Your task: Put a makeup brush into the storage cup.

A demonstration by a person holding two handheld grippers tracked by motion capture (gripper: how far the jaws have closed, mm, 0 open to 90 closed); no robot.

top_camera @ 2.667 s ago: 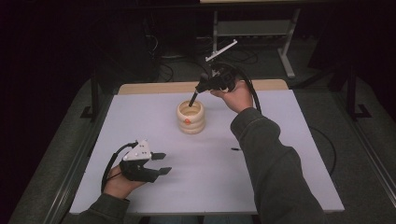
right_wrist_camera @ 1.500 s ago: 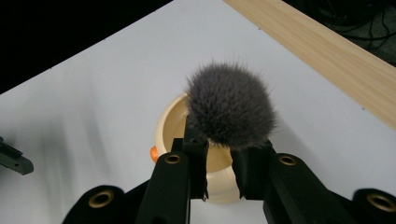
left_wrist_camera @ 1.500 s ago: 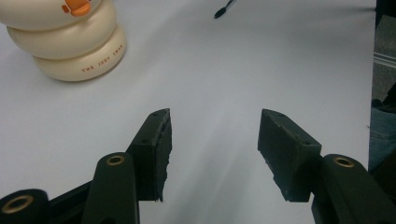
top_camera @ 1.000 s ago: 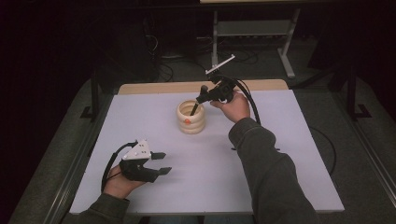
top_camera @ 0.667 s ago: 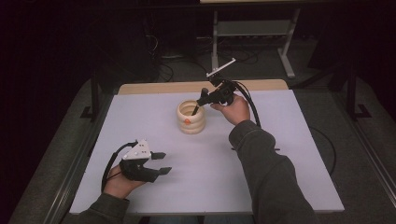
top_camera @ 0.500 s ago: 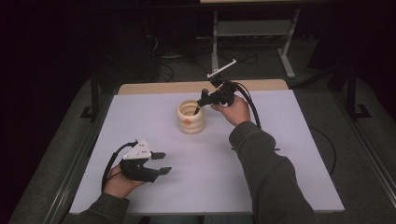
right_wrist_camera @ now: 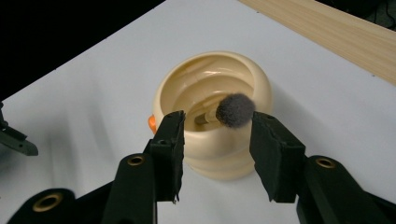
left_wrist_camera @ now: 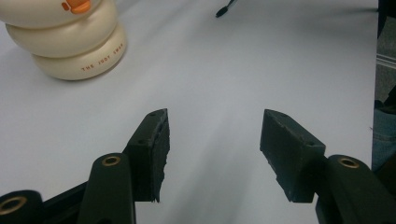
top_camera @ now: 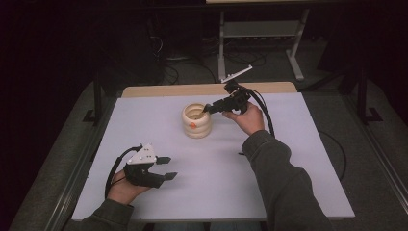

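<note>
We hold the right claw just above the rim of the cream ribbed holder, which stands upright toward the far middle of the white desk. Its jaws have just been opening, and in the right gripper view they stand apart with nothing pressed between the pads. The makeup brush sits inside the holder, its grey bristle head up at the near rim and lying between the two fingertips without touching either that we can see; the handle slants down into the hollow. An orange mark shows on the holder's outer wall.

We rest the left claw low on the near left part of the desk, well apart from the holder. Its jaws are spread wide and empty, as the left gripper view shows, with only bare desk between them. Farther off in that view stands the holder, and a small dark object lies on the desk beyond.
</note>
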